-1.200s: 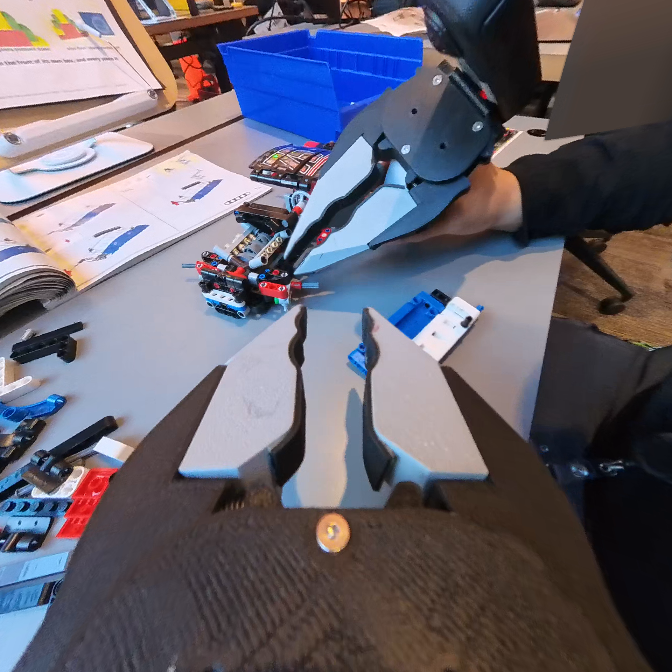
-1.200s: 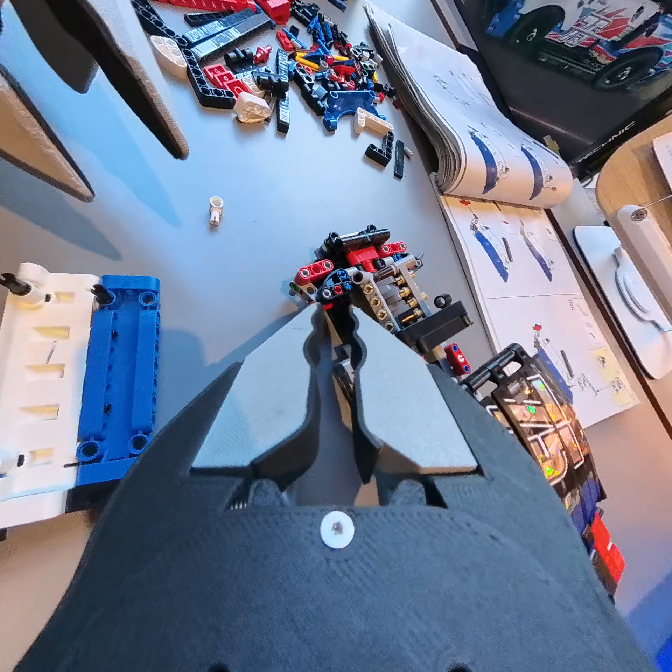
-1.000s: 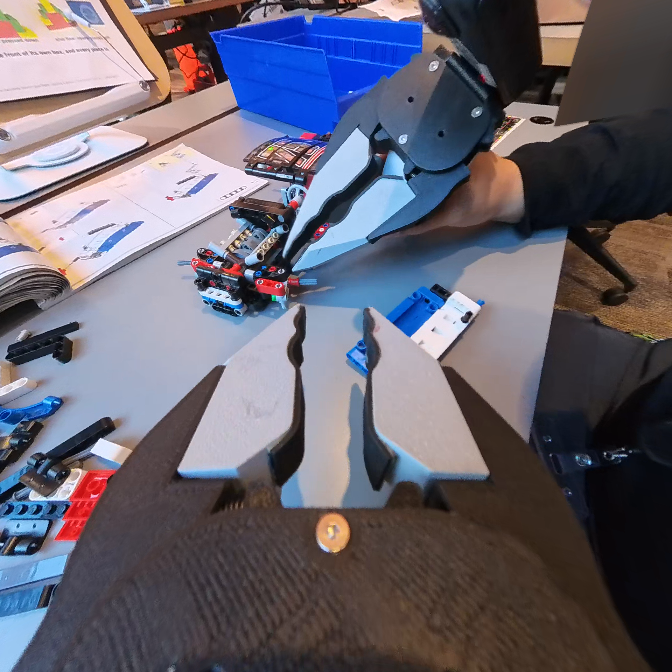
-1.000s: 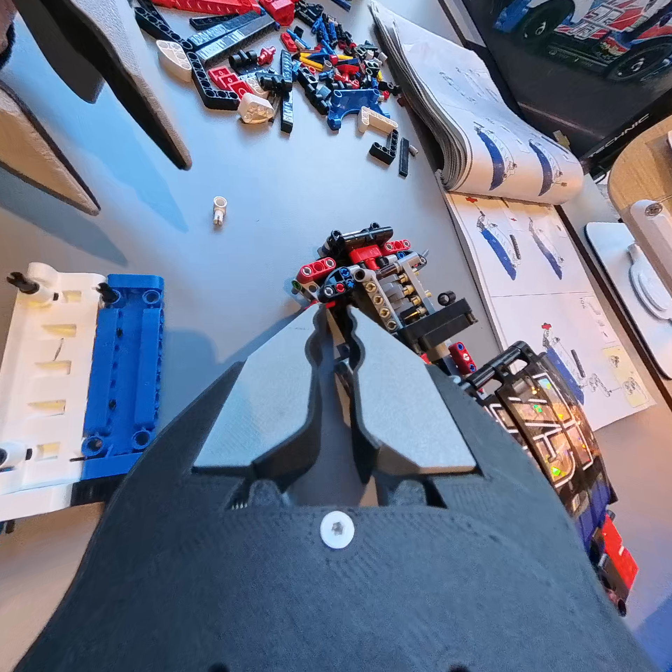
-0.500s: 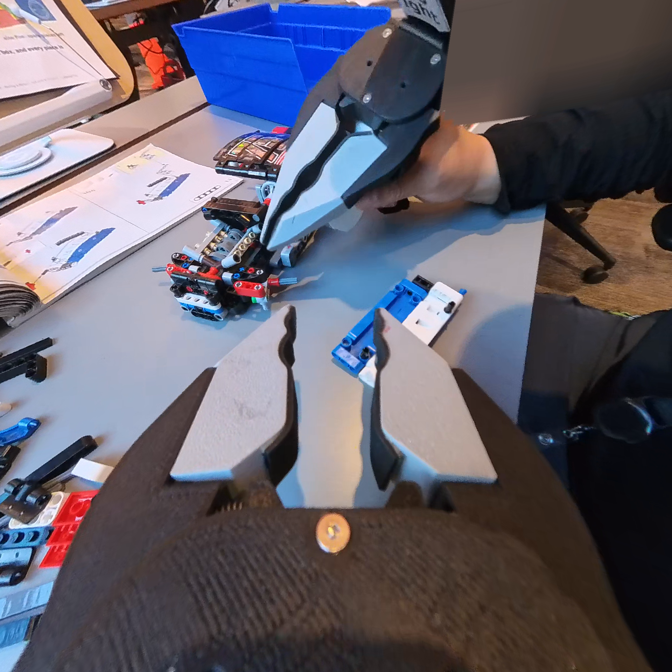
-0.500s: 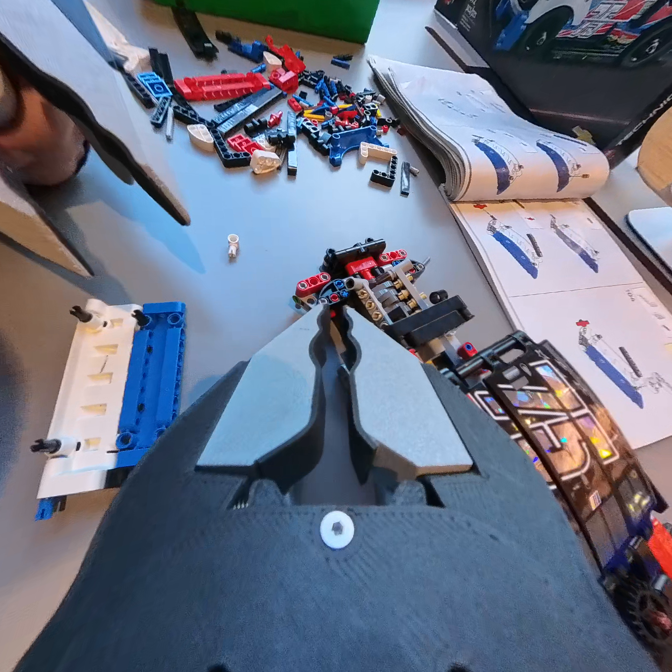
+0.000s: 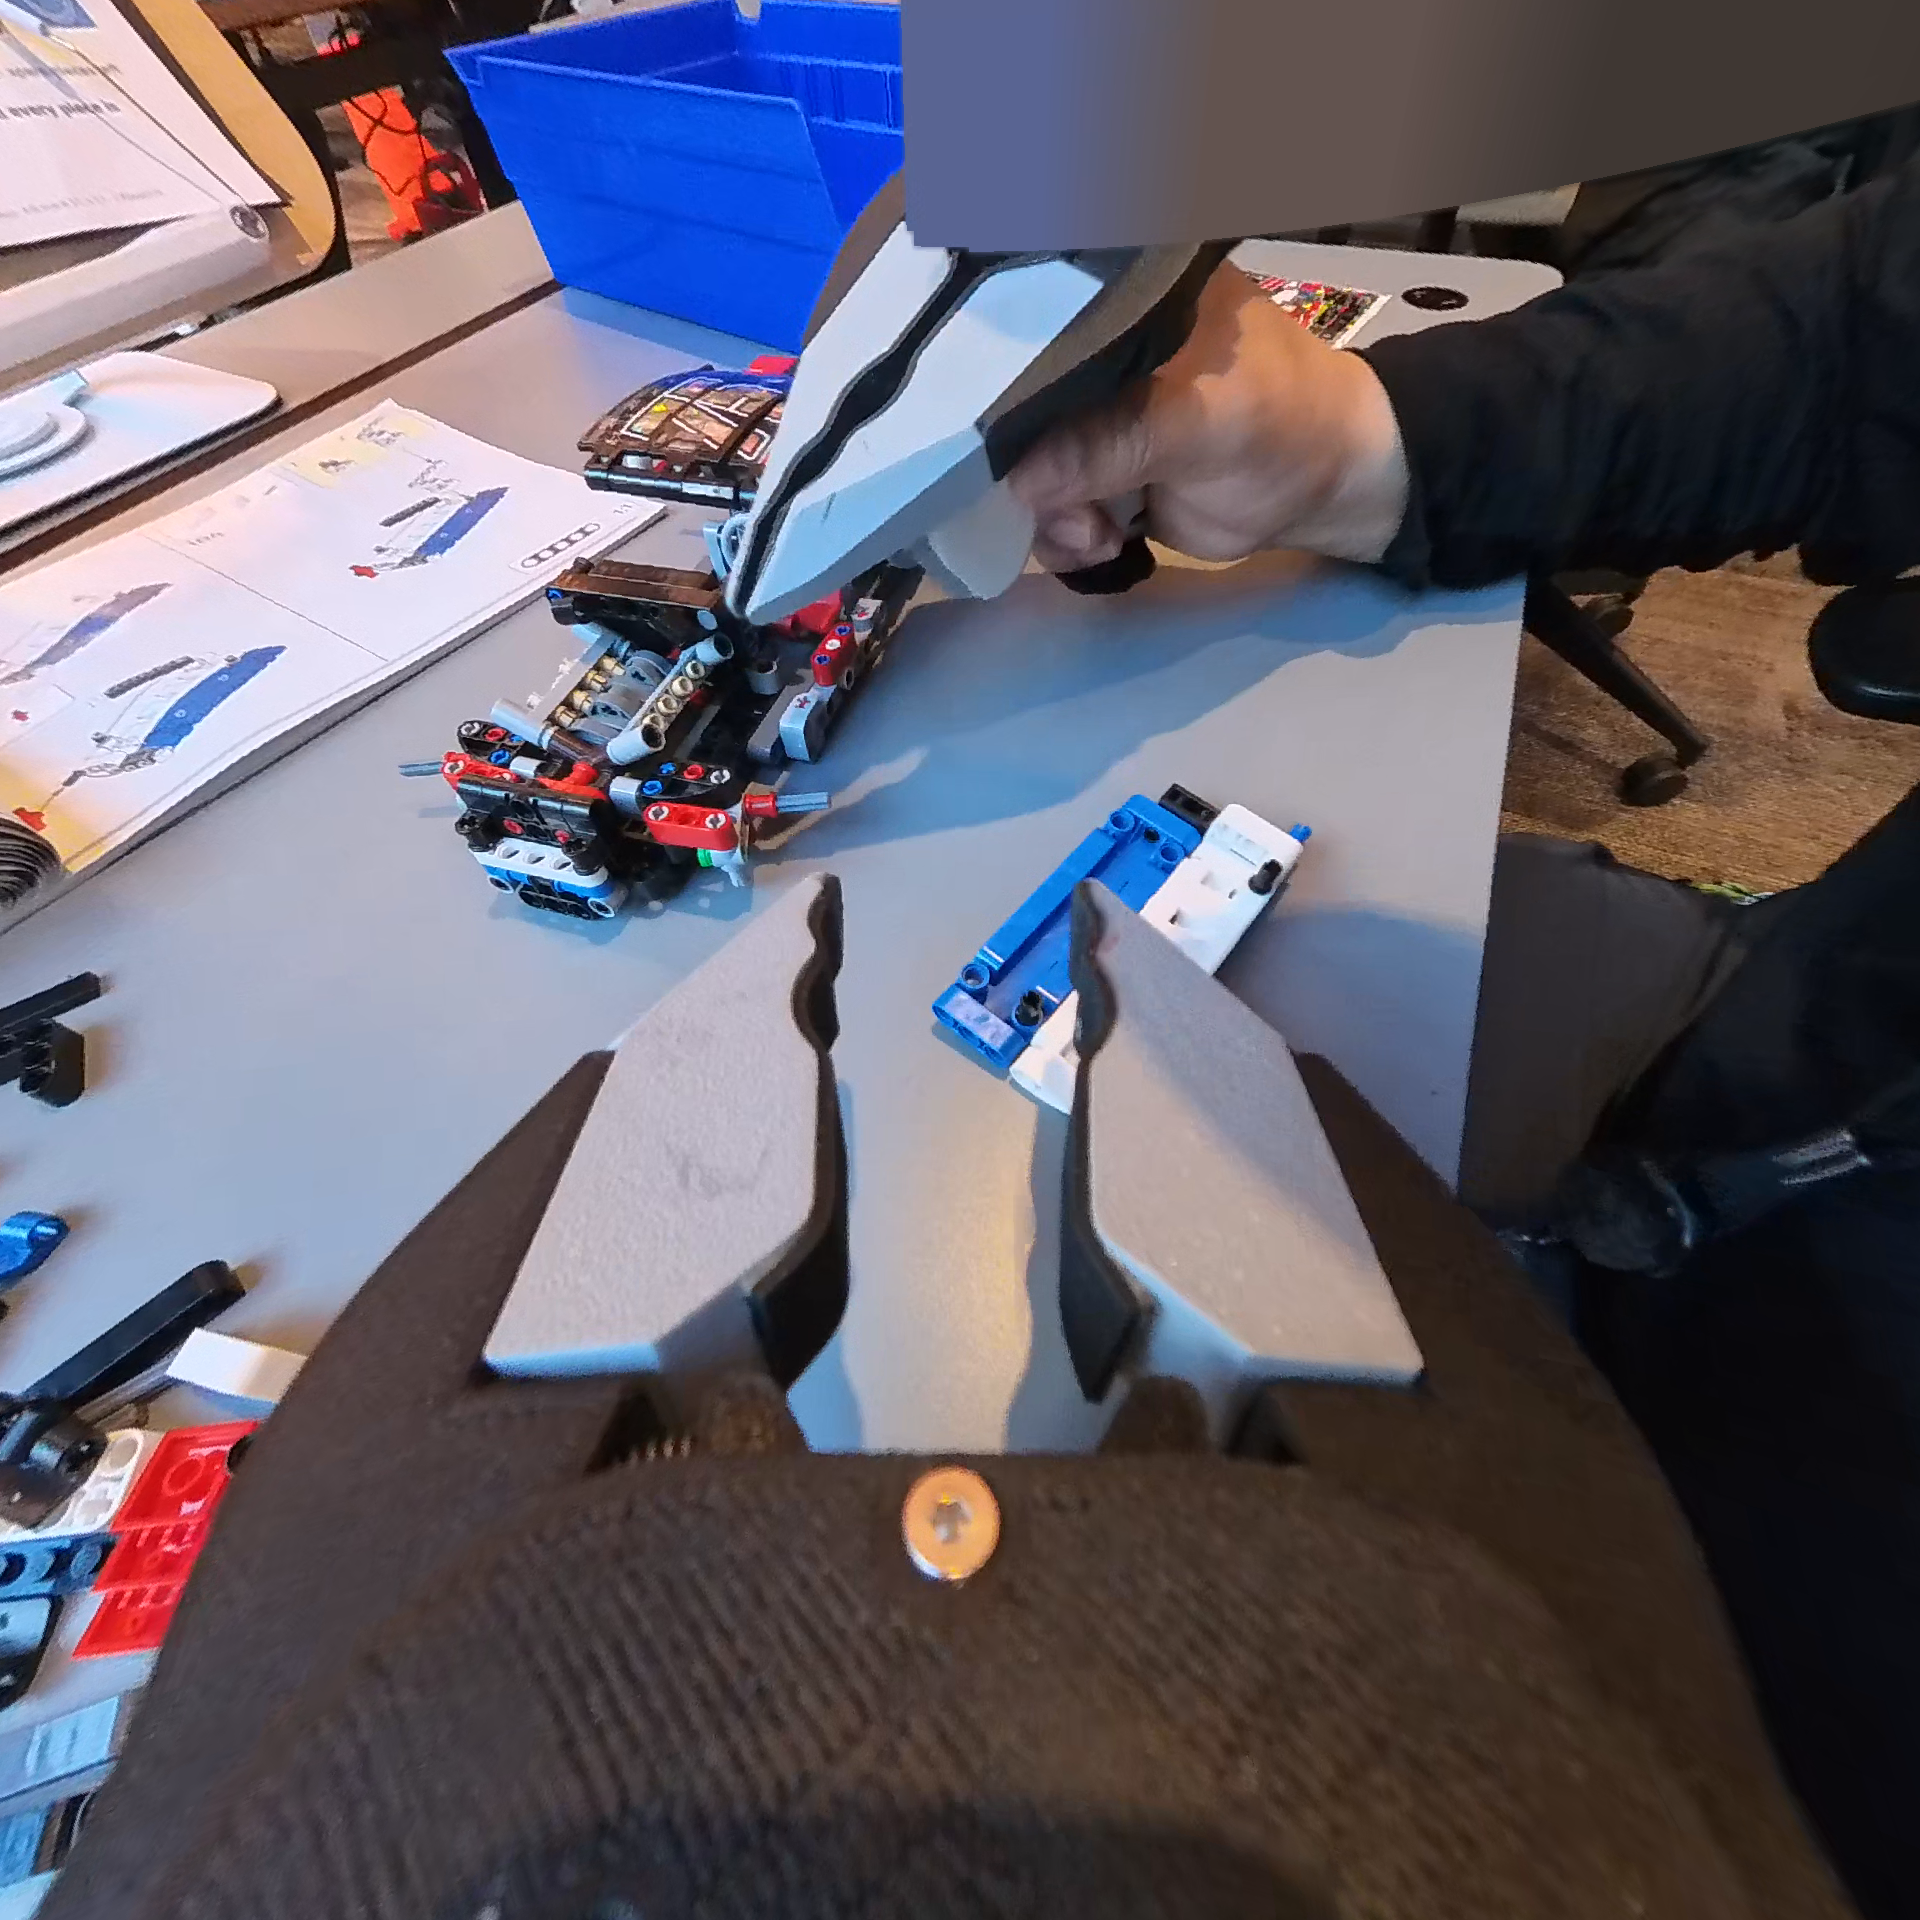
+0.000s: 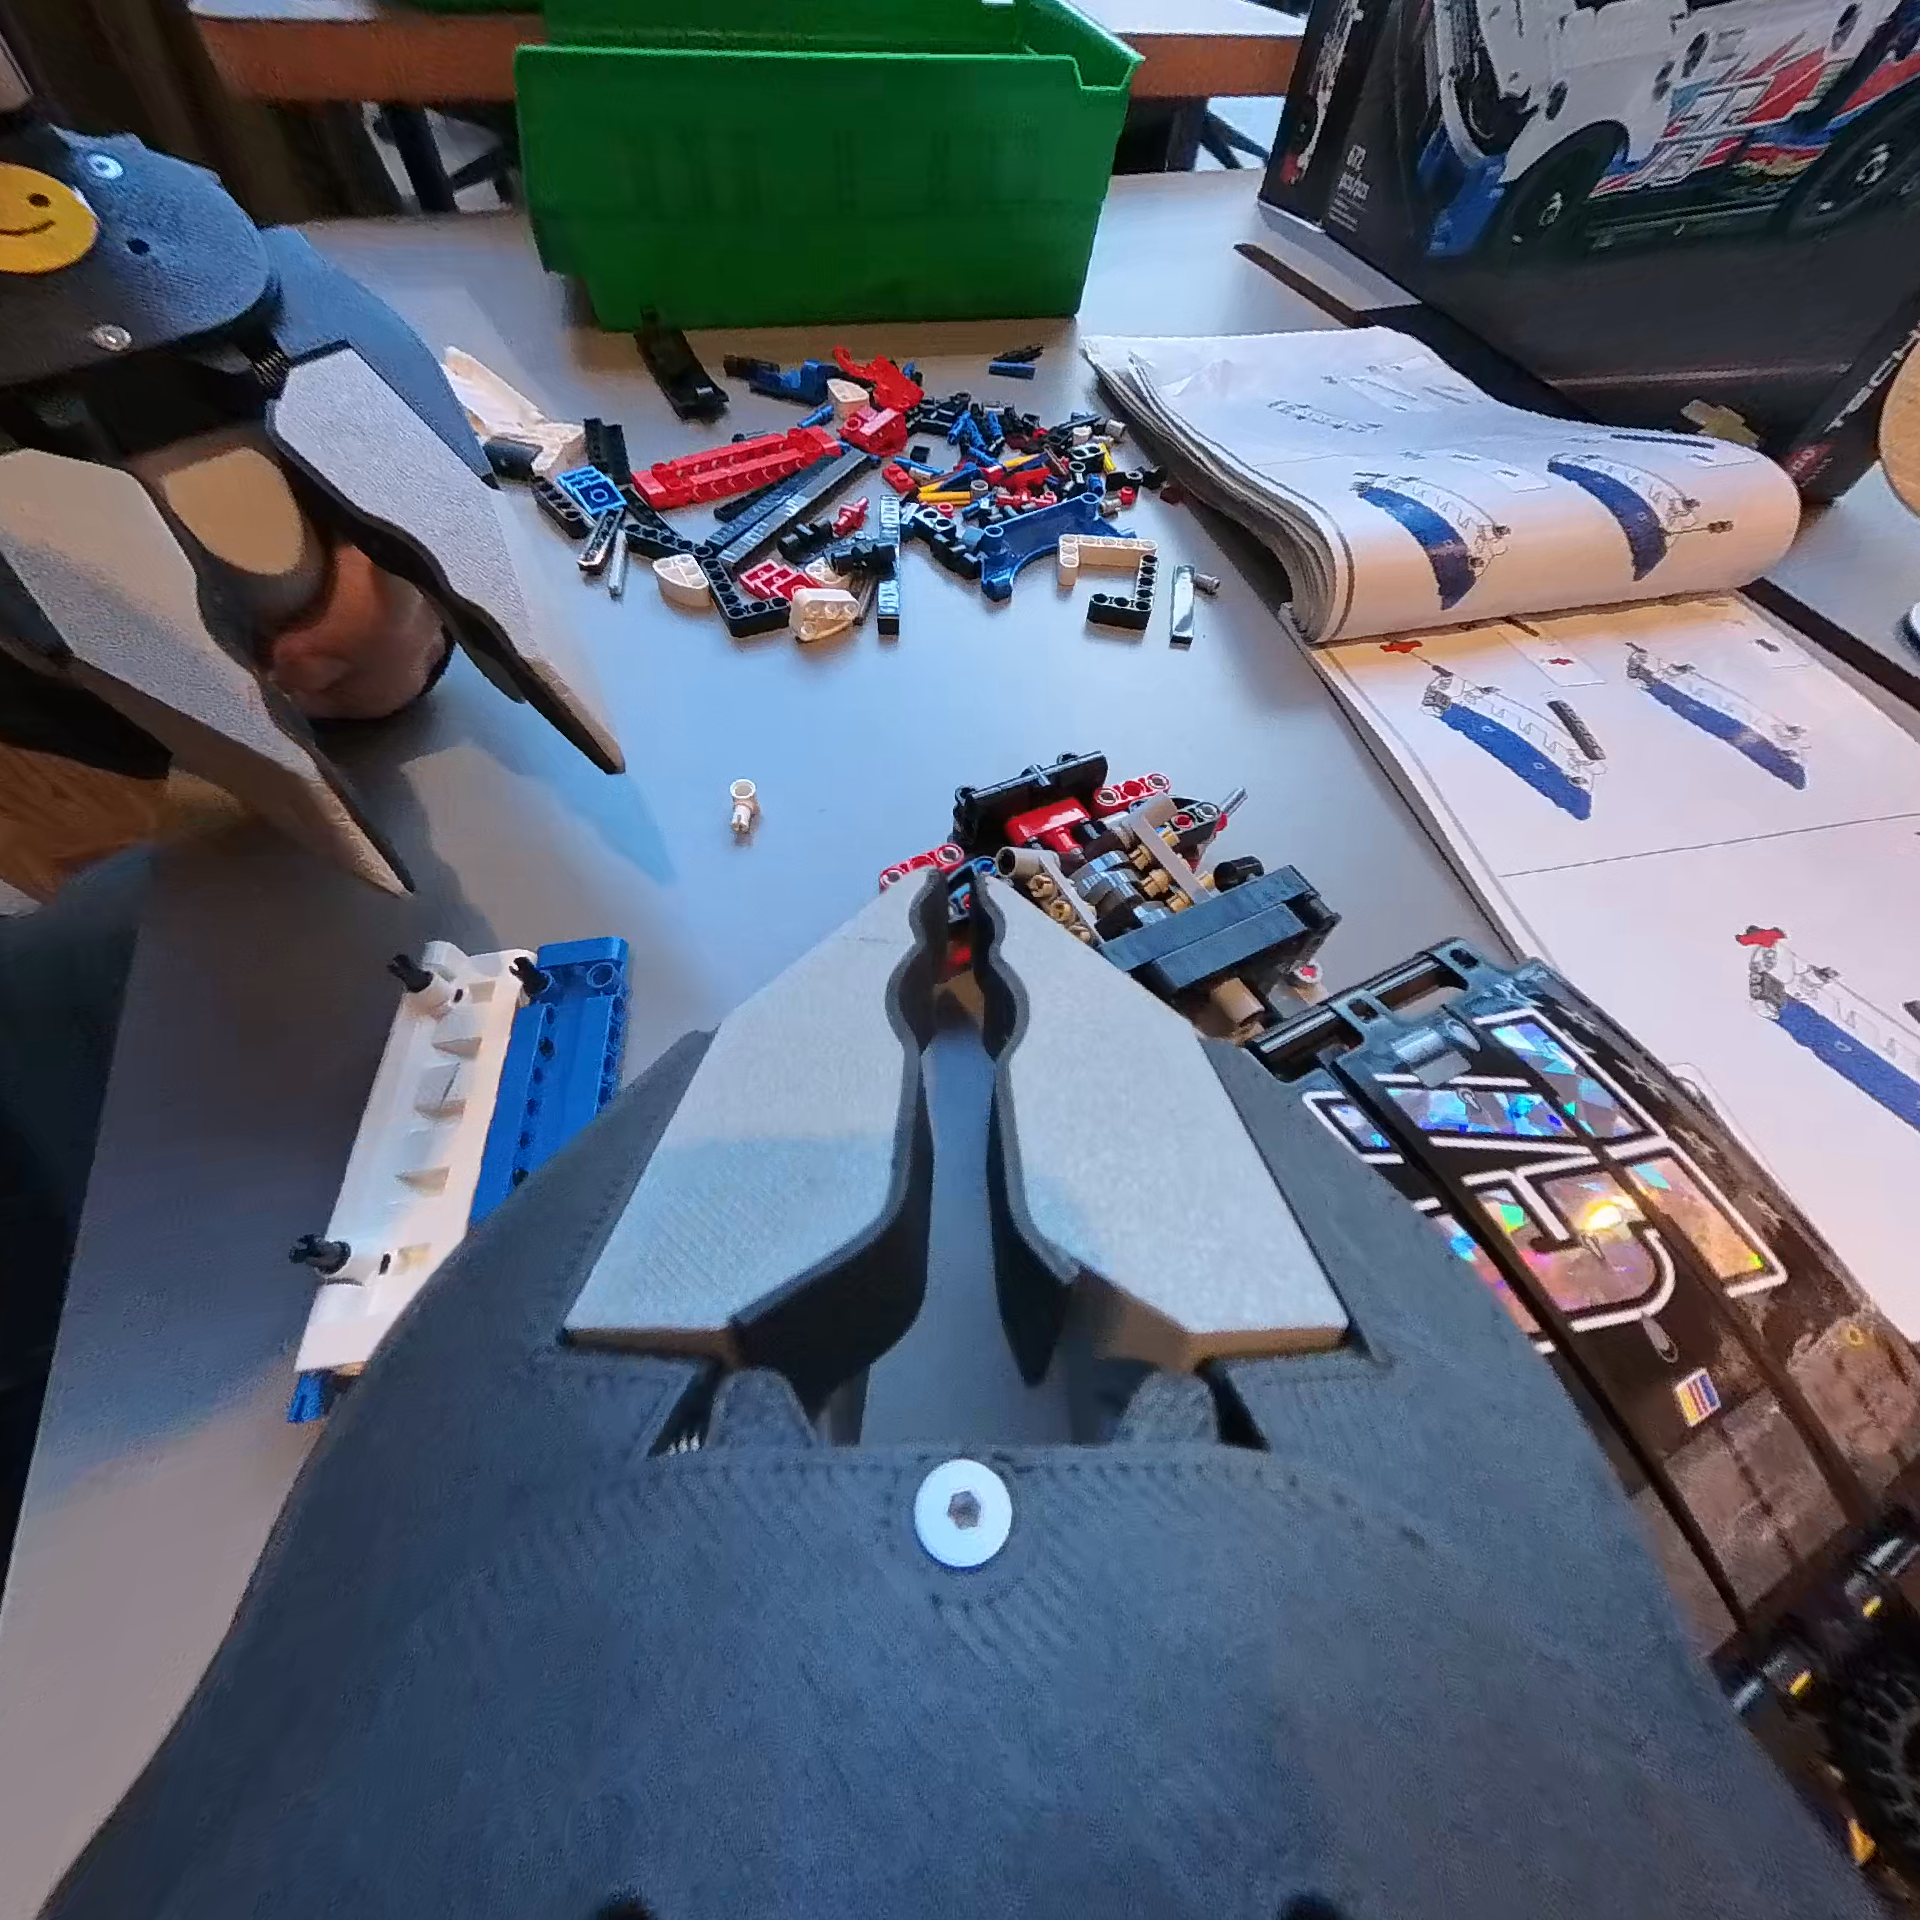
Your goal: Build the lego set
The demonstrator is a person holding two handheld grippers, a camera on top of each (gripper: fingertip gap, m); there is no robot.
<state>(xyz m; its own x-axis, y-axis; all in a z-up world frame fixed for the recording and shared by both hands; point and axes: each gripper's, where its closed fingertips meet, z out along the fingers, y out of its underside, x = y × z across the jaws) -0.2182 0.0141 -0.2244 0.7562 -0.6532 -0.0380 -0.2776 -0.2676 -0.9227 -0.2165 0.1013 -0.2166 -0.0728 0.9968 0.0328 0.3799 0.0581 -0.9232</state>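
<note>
Chassis (image 7: pixel 665 727), the half-built lego car frame, sits mid-table on the grey table (image 7: pixel 1091 707), beside the open instruction booklet (image 7: pixel 260 592). My right gripper (image 8: pixel 961 899) has its tips down on the chassis top, jaws narrowed to a thin gap around a black/red part; can't tell if they actually clamp it. My left gripper (image 7: pixel 951 925) hovers above bare table with nothing between the fingers, jaws moderately apart. Blue-and-white panel (image 7: pixel 1132 914) lies flat just past its right finger, near the table edge. Loose parts pile (image 8: pixel 883 499) is farther off, in front of the green bin (image 8: pixel 821 166). Blue bin (image 7: pixel 675 156) stands behind the chassis.
</note>
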